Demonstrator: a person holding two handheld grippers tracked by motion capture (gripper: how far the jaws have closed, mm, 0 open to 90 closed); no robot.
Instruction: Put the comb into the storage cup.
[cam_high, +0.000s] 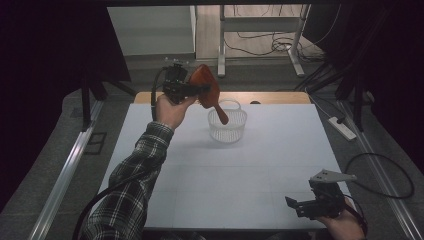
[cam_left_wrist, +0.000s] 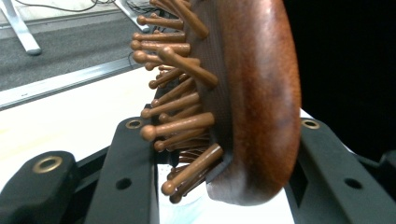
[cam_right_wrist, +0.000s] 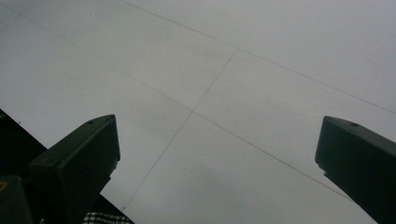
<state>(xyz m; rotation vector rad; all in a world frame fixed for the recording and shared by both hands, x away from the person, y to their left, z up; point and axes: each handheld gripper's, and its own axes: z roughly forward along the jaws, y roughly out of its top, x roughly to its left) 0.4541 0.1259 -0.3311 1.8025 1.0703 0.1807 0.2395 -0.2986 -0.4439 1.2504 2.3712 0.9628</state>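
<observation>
Wooden hairbrush (cam_high: 206, 86) is held in the air by the left gripper (cam_high: 192, 90), above and just behind the white basket (cam_high: 227, 125) at the far middle of the table (cam_high: 210, 190); handle hangs down toward the basket rim. Judged stiff, light, smooth lacquered back, so possibly slippery; wooden pins (cam_left_wrist: 180, 126) are the weak part and shouldn't be loaded. In the left gripper view the jaws are closed on the oval head, one on the pin side, one on the back. Best hold is judged across the head edges or the neck, not on the pins. Right gripper (cam_high: 312, 202) rests low at the near right, jaws spread wide, nothing held, only bare tabletop between them.
</observation>
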